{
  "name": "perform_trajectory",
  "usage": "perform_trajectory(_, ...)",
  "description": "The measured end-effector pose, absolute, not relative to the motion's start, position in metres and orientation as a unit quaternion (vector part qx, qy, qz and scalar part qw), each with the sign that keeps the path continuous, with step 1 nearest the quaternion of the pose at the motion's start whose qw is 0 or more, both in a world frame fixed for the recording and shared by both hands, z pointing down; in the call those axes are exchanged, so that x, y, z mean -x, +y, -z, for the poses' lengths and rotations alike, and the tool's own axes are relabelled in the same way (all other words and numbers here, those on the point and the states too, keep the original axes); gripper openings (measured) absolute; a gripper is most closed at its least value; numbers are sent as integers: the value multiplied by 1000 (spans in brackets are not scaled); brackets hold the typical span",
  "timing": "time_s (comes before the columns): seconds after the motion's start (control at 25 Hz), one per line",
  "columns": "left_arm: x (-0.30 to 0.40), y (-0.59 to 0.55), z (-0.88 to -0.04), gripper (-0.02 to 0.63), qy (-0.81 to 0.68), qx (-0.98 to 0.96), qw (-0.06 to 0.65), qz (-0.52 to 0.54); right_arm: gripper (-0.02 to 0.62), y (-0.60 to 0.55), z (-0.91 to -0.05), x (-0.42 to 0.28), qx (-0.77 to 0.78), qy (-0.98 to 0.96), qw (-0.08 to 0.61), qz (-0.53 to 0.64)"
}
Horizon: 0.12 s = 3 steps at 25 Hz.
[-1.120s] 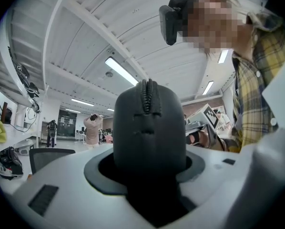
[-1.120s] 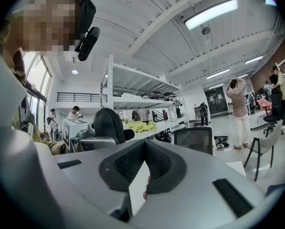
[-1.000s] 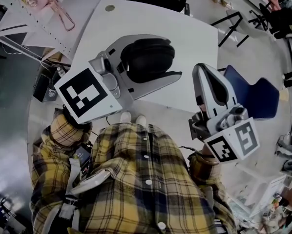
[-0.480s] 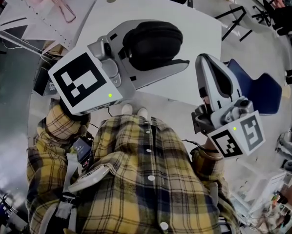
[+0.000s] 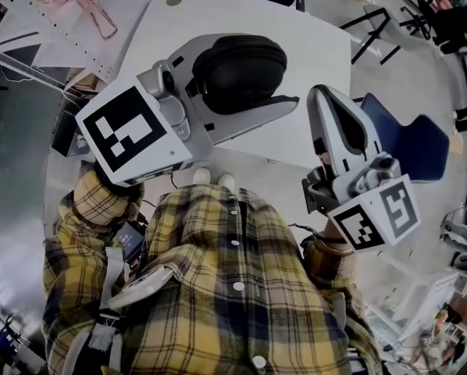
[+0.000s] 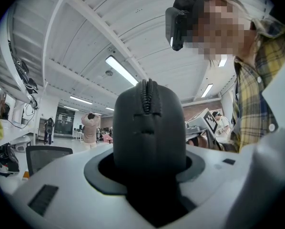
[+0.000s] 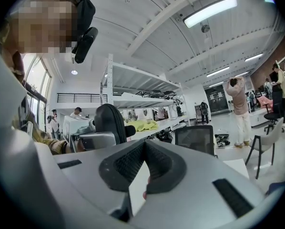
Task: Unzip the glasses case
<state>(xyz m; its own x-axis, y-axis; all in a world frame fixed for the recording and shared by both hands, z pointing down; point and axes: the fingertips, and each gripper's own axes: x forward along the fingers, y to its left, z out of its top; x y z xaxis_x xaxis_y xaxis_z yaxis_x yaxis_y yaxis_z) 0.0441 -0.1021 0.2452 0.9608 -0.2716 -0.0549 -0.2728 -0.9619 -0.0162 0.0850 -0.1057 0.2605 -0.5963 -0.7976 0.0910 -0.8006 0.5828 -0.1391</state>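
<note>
Markers in black and white squares cover the cube (image 5: 128, 135) at the rear of the left gripper (image 5: 269, 73), at the head view's left. Its smooth grey-white plastic jaws reach out over the white table (image 5: 311, 30) and clamp a glasses case (image 5: 237, 73) between them. The case is black, rounded and oblong like a fat pebble, with a matte, slightly grainy skin. It is held in the air above the tabletop, lying crosswise in the jaws. In the left gripper view it stands up from the dark oval pads as a domed shape, and a line of zip teeth (image 6: 146, 97) runs down its middle ridge, closed as far as it shows.

Below the case, a yellow and dark plaid shirt (image 5: 233, 287) with pale buttons fills the lower middle of the head view.

Further right, the right gripper (image 5: 327, 100) points up, apart from the case. Its ridged dark pads meet at their tips in a narrow V, pressed together with nothing between them. Just right of it stands a blue chair (image 5: 417, 143) with a curved seat.
</note>
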Motion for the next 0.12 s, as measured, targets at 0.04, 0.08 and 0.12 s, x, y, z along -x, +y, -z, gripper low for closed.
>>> perform_trajectory(0.04, -44, -101, -246, 244, 136, 990, 11, -25, -2, -105, -261, -85, -449, -889, 8, -83)
perform_trajectory(0.08, -45, -100, -247, 244, 135, 990, 11, -25, -2, -104, -261, -86, -450, -889, 8, -84)
perform_trajectory(0.12, -45, -98, -247, 244, 134, 991, 10, -24, -2, -103, -261, -86, -450, -889, 7, -85)
